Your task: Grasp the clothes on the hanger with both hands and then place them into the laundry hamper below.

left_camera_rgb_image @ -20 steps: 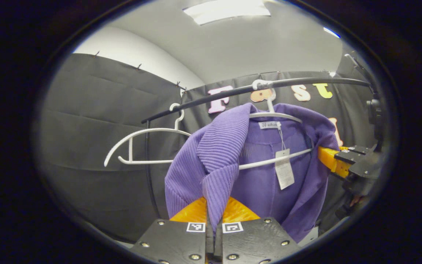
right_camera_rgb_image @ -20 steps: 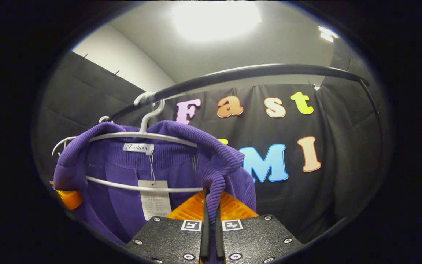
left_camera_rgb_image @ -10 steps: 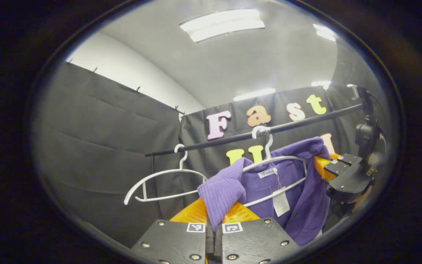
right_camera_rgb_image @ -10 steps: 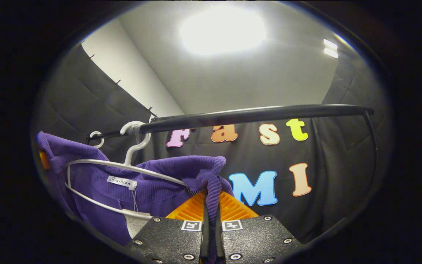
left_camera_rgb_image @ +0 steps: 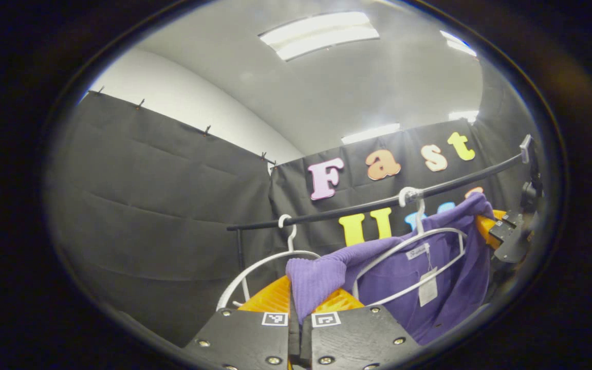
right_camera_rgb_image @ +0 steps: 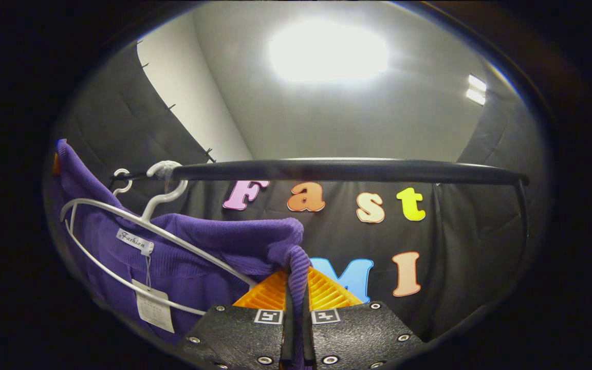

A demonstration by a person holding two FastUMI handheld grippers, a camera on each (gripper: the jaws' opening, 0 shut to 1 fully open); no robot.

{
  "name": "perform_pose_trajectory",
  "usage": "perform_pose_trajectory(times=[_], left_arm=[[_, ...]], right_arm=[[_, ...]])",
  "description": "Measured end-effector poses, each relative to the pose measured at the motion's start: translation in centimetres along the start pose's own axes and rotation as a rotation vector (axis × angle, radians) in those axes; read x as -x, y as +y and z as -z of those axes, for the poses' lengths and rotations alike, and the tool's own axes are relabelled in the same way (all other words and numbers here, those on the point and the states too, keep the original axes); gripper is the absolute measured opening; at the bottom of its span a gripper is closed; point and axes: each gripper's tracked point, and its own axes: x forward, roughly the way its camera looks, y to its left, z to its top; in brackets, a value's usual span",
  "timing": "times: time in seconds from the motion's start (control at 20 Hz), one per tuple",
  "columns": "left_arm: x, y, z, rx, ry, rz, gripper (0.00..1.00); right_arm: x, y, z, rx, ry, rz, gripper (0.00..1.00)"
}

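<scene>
A black cloth wall (left_camera_rgb_image: 147, 205) hangs at the left of the left gripper view, with a white wall and ceiling lights (left_camera_rgb_image: 321, 35) above it. A black rail (left_camera_rgb_image: 368, 206) runs across the booth. An empty white hanger (left_camera_rgb_image: 270, 262) hooks on the rail at the left. Next to it, a second white hanger (left_camera_rgb_image: 414, 246) hooks on the rail too, and it sits inside the purple sweater (left_camera_rgb_image: 409, 277). A paper tag (left_camera_rgb_image: 428, 289) dangles from the sweater's neck.

The left gripper (left_camera_rgb_image: 300, 308) is squeezed tight on one purple shoulder of the sweater, with cloth bunched up between its fingers. At the far right of this view, the right gripper (left_camera_rgb_image: 501, 234) pinches the other shoulder.

In the right gripper view, the sweater (right_camera_rgb_image: 198, 257) hangs at the left, with the hanger wire (right_camera_rgb_image: 136, 226) crossing it. The rail (right_camera_rgb_image: 347, 169) passes just above. The right gripper (right_camera_rgb_image: 296, 303) is pressed closed on a purple fold, right at its tips. A bright ceiling light (right_camera_rgb_image: 327, 51) glows overhead.
</scene>
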Motion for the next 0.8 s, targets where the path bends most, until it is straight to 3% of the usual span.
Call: perform_pose_trajectory(times=[0.2, 0.5, 0.8], left_arm=[[-2.9, 1.6, 0.7, 0.000, 0.004, -0.021, 0.07], [-5.9, 3.5, 2.3, -0.019, 0.023, 0.019, 0.07], [-7.0, 3.0, 5.0, 0.071, 0.069, 0.047, 0.00]], right_arm=[[-1.3, -1.3, 1.5, 0.020, 0.013, 0.020, 0.06], [-1.4, -1.3, 3.7, 0.084, 0.037, 0.013, 0.06], [-2.3, -1.4, 6.2, 0.062, 0.088, 0.038, 0.06]])
